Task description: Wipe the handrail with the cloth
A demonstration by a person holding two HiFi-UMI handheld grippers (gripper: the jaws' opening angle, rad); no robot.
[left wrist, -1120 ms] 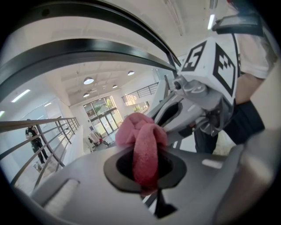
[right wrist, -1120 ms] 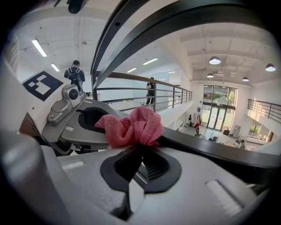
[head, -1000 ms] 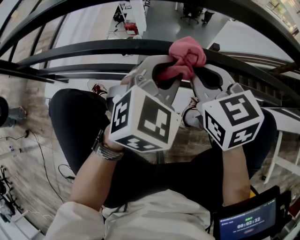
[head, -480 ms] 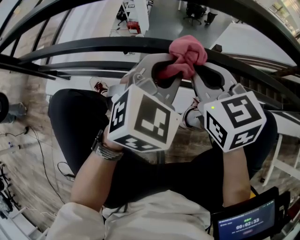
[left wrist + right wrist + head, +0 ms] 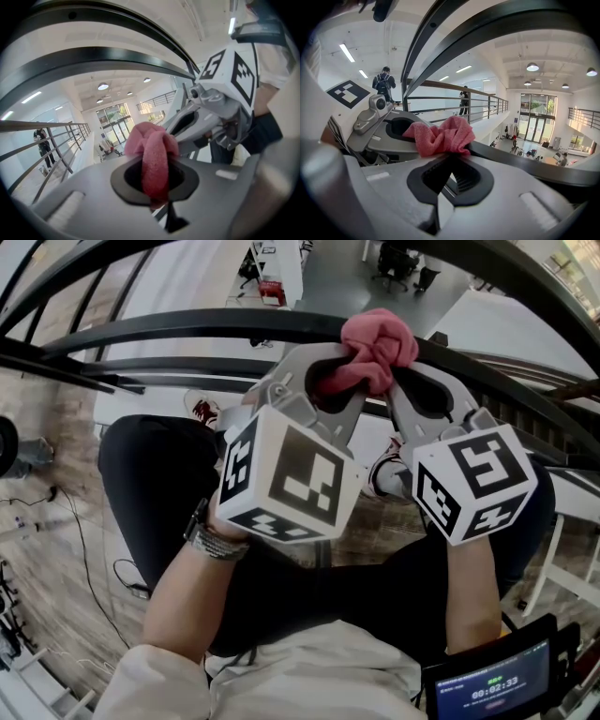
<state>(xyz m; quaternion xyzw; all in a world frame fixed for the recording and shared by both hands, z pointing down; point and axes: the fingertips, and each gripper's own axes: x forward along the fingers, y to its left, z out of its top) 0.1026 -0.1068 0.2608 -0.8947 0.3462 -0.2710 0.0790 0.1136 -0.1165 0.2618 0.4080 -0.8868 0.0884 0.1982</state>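
Left claw (image 5: 345, 367) and right claw (image 5: 396, 381) both nip the pink cloth (image 5: 377, 337) at the dark handrail (image 5: 169, 331).
Each claw is closed on a fold of the cloth. The two meet tip to tip from the person's side, so neither is nearer. The rail's long axis runs left to right across the head view in a shallow curve. The cloth sits bunched on top of it, seemingly touching, so the wipe should run sideways along that line rather than toward the body. It is a soft, nappy rag crumpled into a knot of folds, with one tongue hanging through the left claw's opening.
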